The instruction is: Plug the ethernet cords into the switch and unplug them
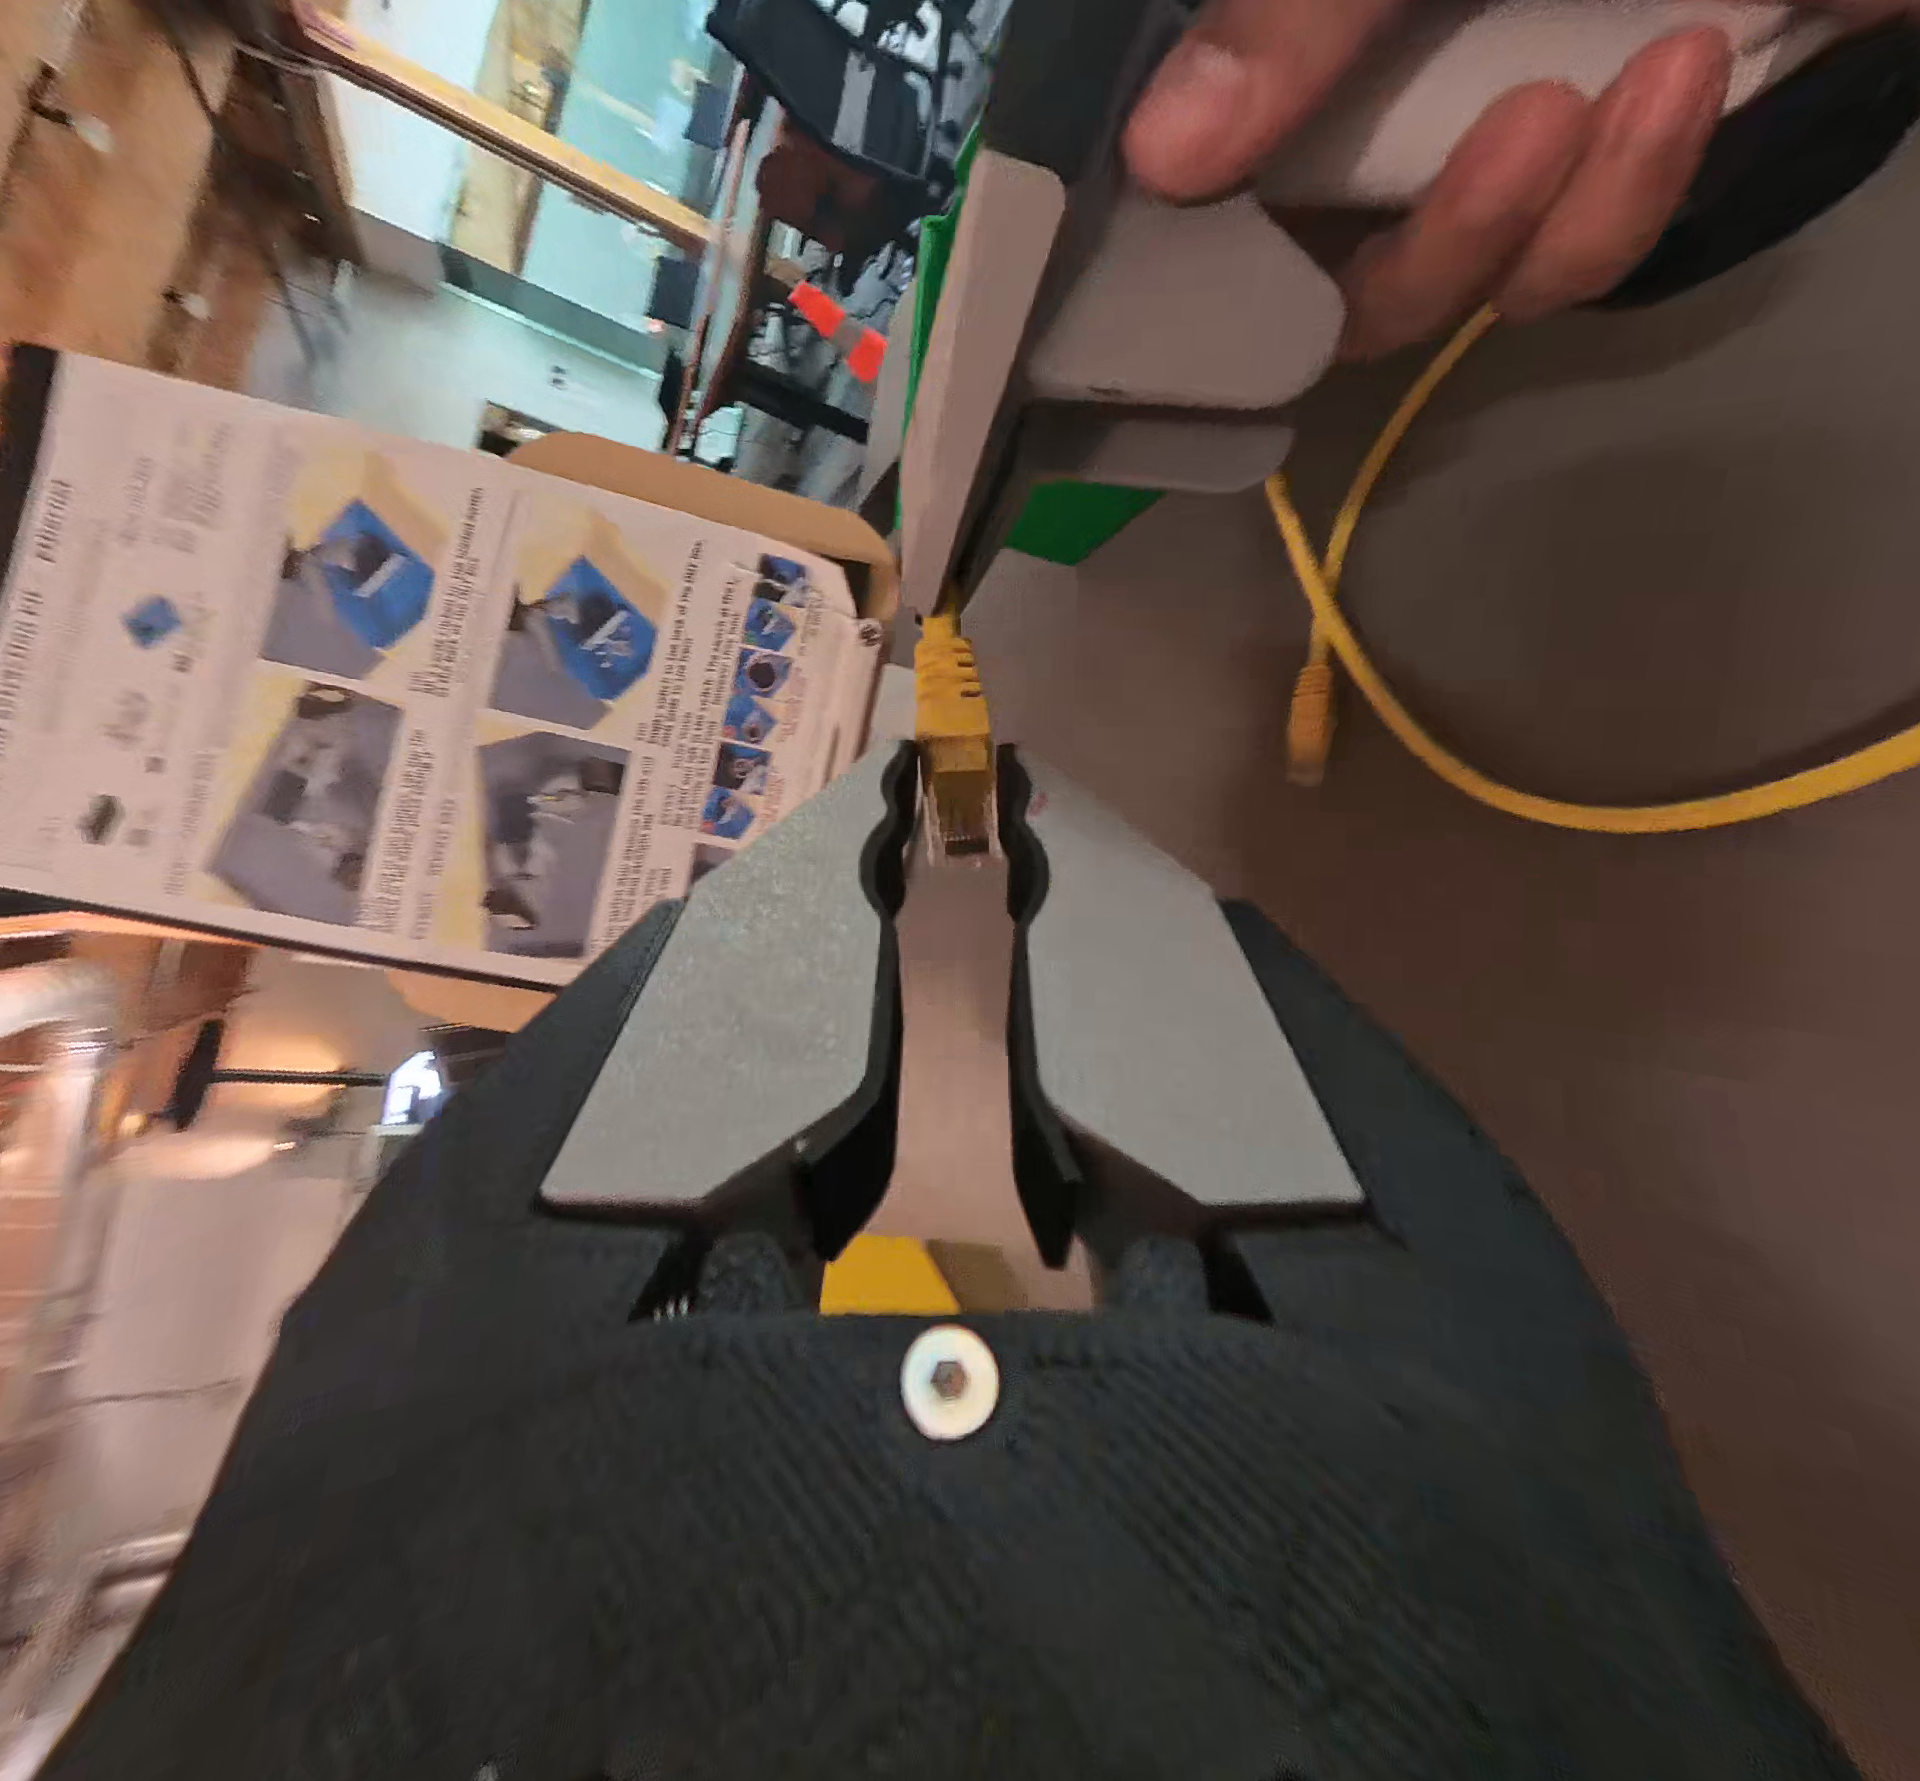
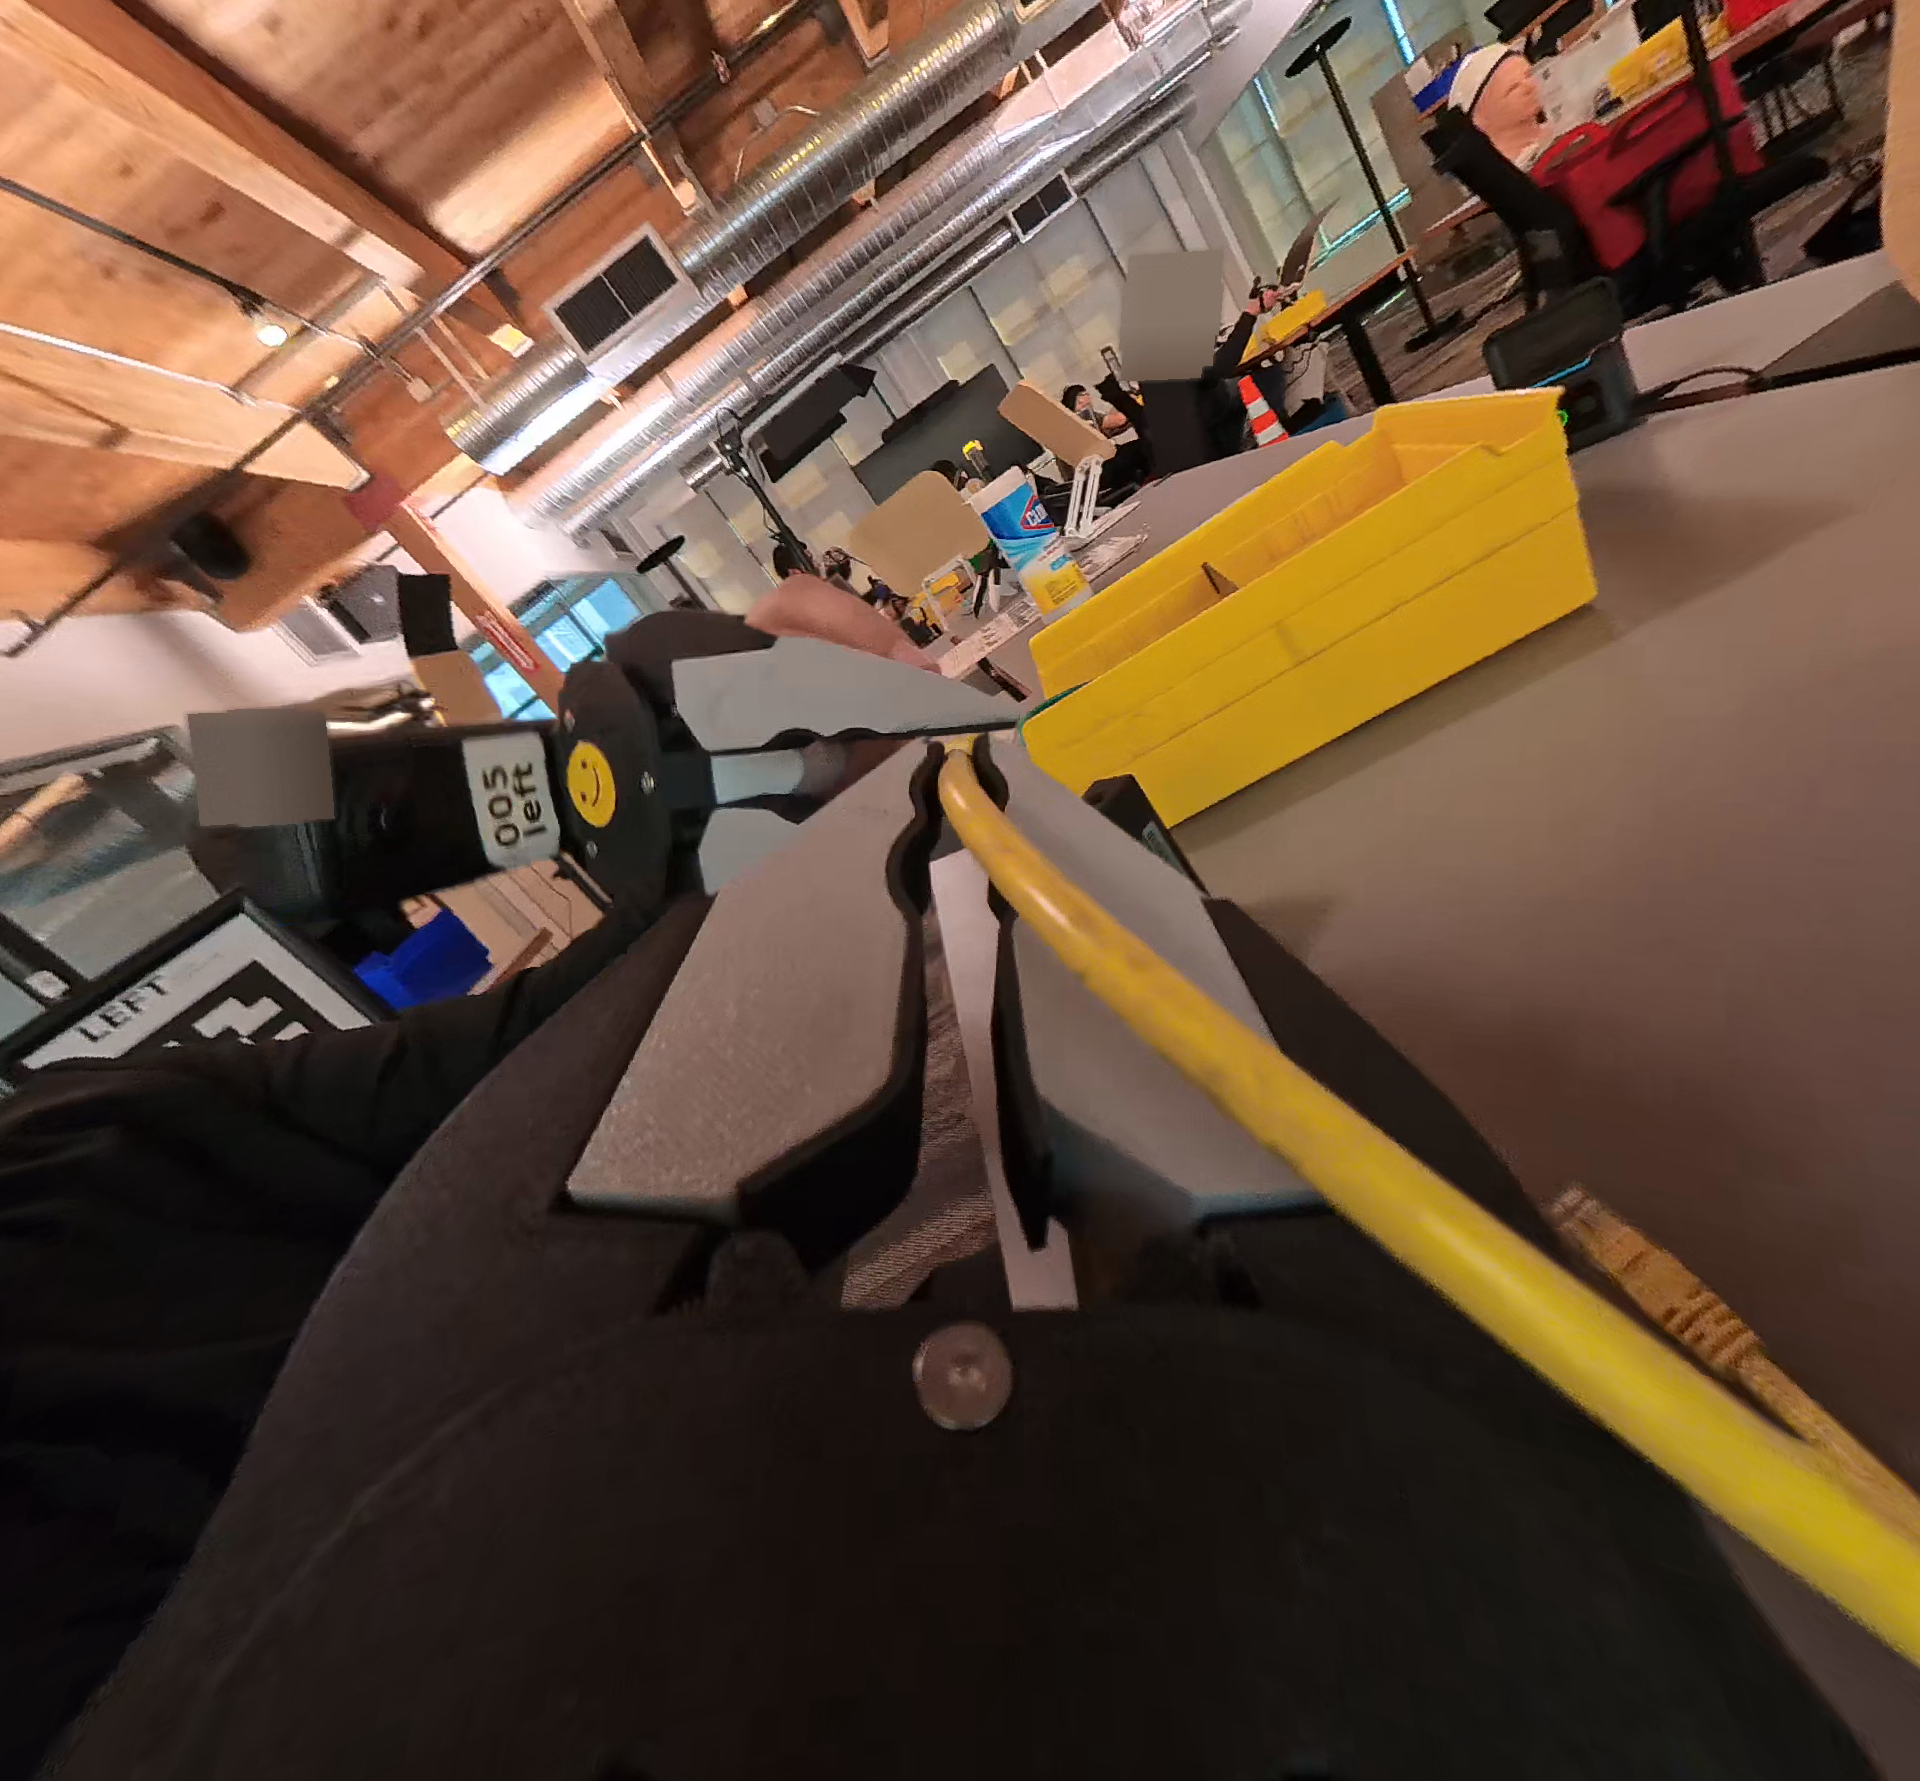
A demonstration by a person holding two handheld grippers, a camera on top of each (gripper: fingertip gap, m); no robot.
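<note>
left claw (image 1: 958, 801) tips pinch yellow plug (image 1: 954, 765); right claw (image 2: 961, 770) grips cord (image 2: 1143, 978).

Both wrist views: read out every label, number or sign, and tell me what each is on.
I don't quote writing; these carry it.
White sticker on black handle: legible.
Black-and-white marker board: legible.
White wipes canister, blue label: small.
Printed instruction sheet on cardboard box: blurred.
Red wall sign: too small.

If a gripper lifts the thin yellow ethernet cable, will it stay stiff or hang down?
The thin yellow ethernet cable probably droops: it lies in loose curves on the grey table. It seems light, since the left gripper holds its plug alone. The free yellow plug at the other end would likely dangle.
</note>
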